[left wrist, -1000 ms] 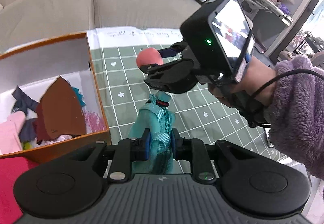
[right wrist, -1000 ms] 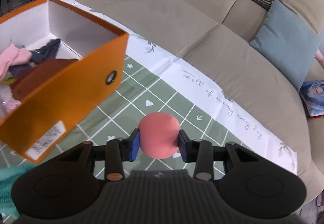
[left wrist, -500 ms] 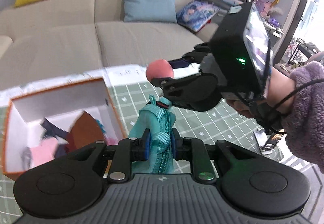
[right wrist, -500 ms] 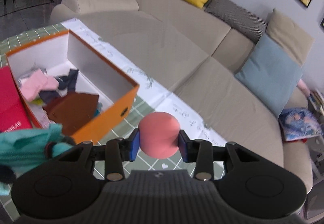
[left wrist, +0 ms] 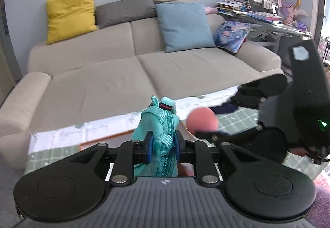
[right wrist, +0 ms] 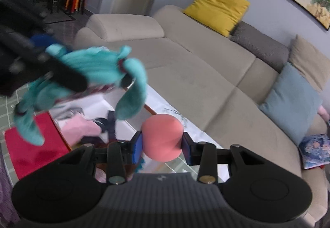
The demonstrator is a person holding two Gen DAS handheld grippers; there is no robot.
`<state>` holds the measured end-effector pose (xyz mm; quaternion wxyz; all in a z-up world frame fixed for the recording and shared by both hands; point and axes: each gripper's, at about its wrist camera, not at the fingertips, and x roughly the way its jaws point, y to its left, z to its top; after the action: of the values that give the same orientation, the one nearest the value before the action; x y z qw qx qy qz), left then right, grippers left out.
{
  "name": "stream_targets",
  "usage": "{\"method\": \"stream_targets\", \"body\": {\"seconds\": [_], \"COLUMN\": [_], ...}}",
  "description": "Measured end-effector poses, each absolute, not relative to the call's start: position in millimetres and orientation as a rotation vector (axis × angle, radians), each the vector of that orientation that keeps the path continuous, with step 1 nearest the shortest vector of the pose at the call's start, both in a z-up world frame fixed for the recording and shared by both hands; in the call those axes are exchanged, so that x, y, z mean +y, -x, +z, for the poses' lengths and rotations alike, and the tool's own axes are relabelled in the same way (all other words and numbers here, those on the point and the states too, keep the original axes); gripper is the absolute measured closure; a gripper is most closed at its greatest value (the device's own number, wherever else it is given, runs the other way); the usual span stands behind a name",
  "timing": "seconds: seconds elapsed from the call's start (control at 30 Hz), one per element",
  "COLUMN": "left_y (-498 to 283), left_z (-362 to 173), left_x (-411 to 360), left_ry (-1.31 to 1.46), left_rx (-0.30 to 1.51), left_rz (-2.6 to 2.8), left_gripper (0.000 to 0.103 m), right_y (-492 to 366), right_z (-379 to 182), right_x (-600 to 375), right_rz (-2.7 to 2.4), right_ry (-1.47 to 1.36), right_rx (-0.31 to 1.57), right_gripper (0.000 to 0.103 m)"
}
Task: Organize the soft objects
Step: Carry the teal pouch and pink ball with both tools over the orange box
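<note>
Left gripper (left wrist: 162, 148): jaws closed down narrow on one teal mini backpack (left wrist: 159, 125), gripped at the webbing strap beside the zipper; the bag stands up ahead of the jaws, clear of the table. In the right wrist view the same bag shows blurred, its two straps dangling.

Right gripper (right wrist: 163, 146): jaws part open, clamped on one coral foam ball (right wrist: 163, 137), blue pads touching both its sides. Seen from the left wrist, the ball sits just right of the backpack.

Below and ahead of the right jaws: one orange box (right wrist: 149, 108), white inside, holding a pink cloth (right wrist: 79, 129) and dark fabric pieces (right wrist: 110, 125). One red item (right wrist: 33, 146) lies left of the box.

Surface: green grid-pattern tablecloth (left wrist: 237, 118) with a white border; script on the border is too blurred to read.

Room: beige sofa (left wrist: 123, 75) beyond the table, five cushions counted (yellow, grey, tan, light blue, printed). Cluttered desk (left wrist: 266, 19) far right.
</note>
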<state>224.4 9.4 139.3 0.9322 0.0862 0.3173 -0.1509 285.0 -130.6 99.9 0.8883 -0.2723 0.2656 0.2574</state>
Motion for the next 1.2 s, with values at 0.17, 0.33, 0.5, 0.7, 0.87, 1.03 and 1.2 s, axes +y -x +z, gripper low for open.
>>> {"method": "stream_targets", "body": {"seconds": [0.17, 0.33, 0.5, 0.7, 0.87, 1.03, 1.2], "left_y": [-251.3, -286.9, -314.4, -332.2, -336.5, -336.0, -326.1], "left_z": [126.0, 93.4, 52.3, 9.4, -8.9, -8.3, 10.8], "left_x": [37.9, 55.5, 64.3, 74.3, 89.6, 96.7, 103.6], "left_ry": [-0.210, -0.242, -0.310, -0.362, -0.346, -0.308, -0.283], "left_rx": [0.657, 0.731, 0.800, 0.893, 0.938, 0.942, 0.909], "left_rz": [-0.295, -0.325, -0.316, -0.283, -0.259, -0.243, -0.230], "left_gripper": [0.081, 0.081, 0.081, 0.081, 0.080, 0.070, 0.057], "right_y": [-299.3, -326.6, -350.8, -375.6, -387.0, -388.4, -379.7], "right_z": [84.8, 57.3, 25.0, -8.5, -29.8, -36.6, -30.5], "right_x": [-104.2, -88.7, -67.5, -48.1, -36.0, -32.3, -30.5], "right_rz": [0.569, 0.587, 0.607, 0.616, 0.622, 0.623, 0.625], "right_ry": [0.563, 0.548, 0.539, 0.509, 0.519, 0.531, 0.563], "right_rx": [0.592, 0.680, 0.775, 0.847, 0.881, 0.892, 0.876], "right_gripper": [0.063, 0.063, 0.062, 0.061, 0.059, 0.055, 0.051]}}
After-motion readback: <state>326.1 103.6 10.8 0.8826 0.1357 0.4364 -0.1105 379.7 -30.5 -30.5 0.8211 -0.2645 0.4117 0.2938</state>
